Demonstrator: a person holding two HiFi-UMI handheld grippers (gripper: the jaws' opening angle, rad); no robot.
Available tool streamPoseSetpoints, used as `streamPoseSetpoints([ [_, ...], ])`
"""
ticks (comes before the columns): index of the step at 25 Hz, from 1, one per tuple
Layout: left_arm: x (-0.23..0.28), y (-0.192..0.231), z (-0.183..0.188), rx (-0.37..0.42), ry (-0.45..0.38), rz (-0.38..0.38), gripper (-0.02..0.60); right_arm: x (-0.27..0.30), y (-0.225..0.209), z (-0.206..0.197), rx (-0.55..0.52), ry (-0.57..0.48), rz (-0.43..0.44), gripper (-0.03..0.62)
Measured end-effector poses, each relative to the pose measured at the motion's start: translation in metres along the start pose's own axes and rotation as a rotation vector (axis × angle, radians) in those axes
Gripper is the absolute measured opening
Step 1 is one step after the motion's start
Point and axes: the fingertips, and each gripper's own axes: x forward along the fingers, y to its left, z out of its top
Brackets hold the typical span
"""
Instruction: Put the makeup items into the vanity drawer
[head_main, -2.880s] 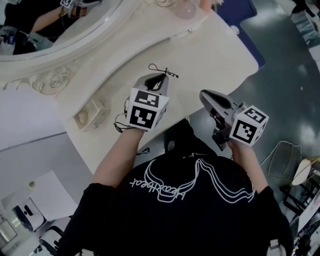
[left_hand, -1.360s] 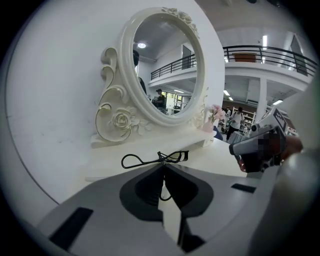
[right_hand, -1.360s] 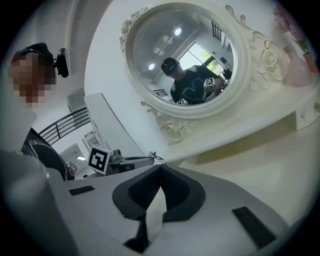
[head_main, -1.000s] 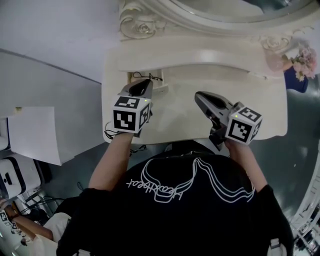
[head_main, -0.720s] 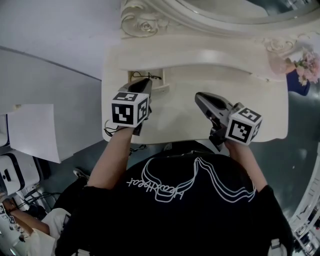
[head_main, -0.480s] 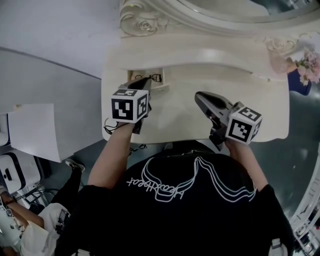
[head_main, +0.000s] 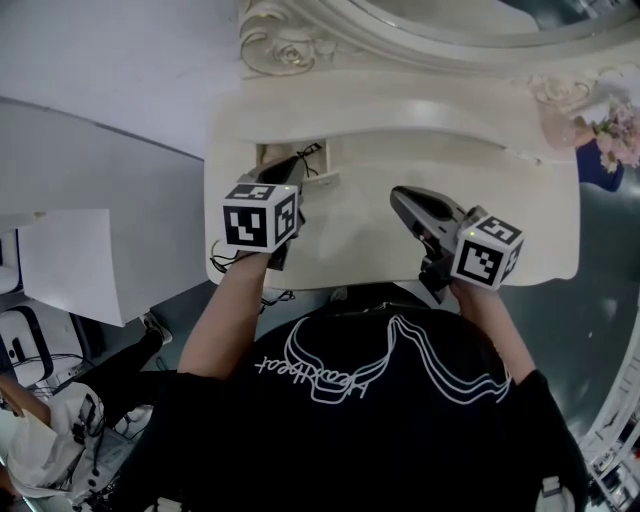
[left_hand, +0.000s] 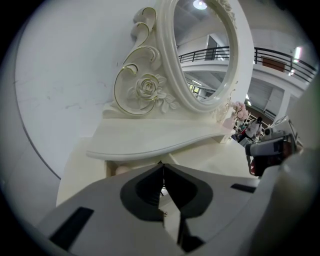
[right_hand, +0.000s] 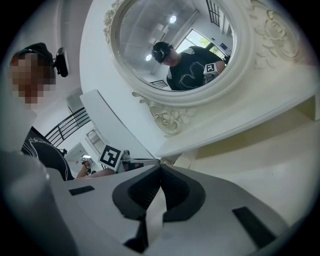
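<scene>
While you worked at the vanity (head_main: 420, 225), its small left drawer (head_main: 263, 153) stood open. Your right gripper (head_main: 400, 193) hung over the tabletop, jaws together and empty. Your left gripper (head_main: 296, 162) had just closed its jaws further, seemingly pinching the black wire item (head_main: 311, 151), which poked out over the drawer. Judged light, thin, springy and snag-prone; grip its stiffer stem, not a loop.

1. A cream vanity table (head_main: 500, 230) stands against a white wall (head_main: 120, 50) — its front edge is curved.
2. An oval mirror (left_hand: 205, 50) rises behind it, its carved frame bearing a rose (left_hand: 146, 89).
3. The floor (head_main: 610, 230) is dark grey and glossy.
4. A black balcony railing (left_hand: 280, 54) crosses the hall beyond — round ceiling lights (right_hand: 172, 19) show in the mirror.
</scene>
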Motion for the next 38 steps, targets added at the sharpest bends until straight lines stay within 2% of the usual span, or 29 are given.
streamPoseSetpoints([
  [8,-0.024,-0.026,0.009,0.008,-0.082,-0.112,0.008,-0.003,0.012,0.007,-0.039,-0.031,-0.001,0.005],
  [13,-0.056,-0.046,0.016,0.034,-0.151,-0.177,0.008,-0.006,0.027,0.007,-0.101,-0.043,-0.021,0.005],
  [20,-0.112,-0.074,0.016,0.055,-0.243,-0.291,0.008,-0.011,0.066,0.004,-0.166,-0.079,-0.031,0.005],
  [26,-0.159,-0.097,0.007,0.072,-0.300,-0.390,0.007,-0.018,0.111,-0.004,-0.295,-0.090,-0.026,0.005],
  [29,-0.179,-0.104,0.004,0.078,-0.336,-0.419,0.008,-0.019,0.130,-0.010,-0.340,-0.095,-0.033,0.005],
  [33,-0.201,-0.108,-0.002,0.090,-0.366,-0.433,0.006,-0.019,0.152,-0.021,-0.347,-0.111,-0.020,0.005],
  [38,-0.213,-0.113,-0.014,0.107,-0.372,-0.452,0.006,-0.020,0.170,-0.034,-0.370,-0.111,-0.011,0.005],
])
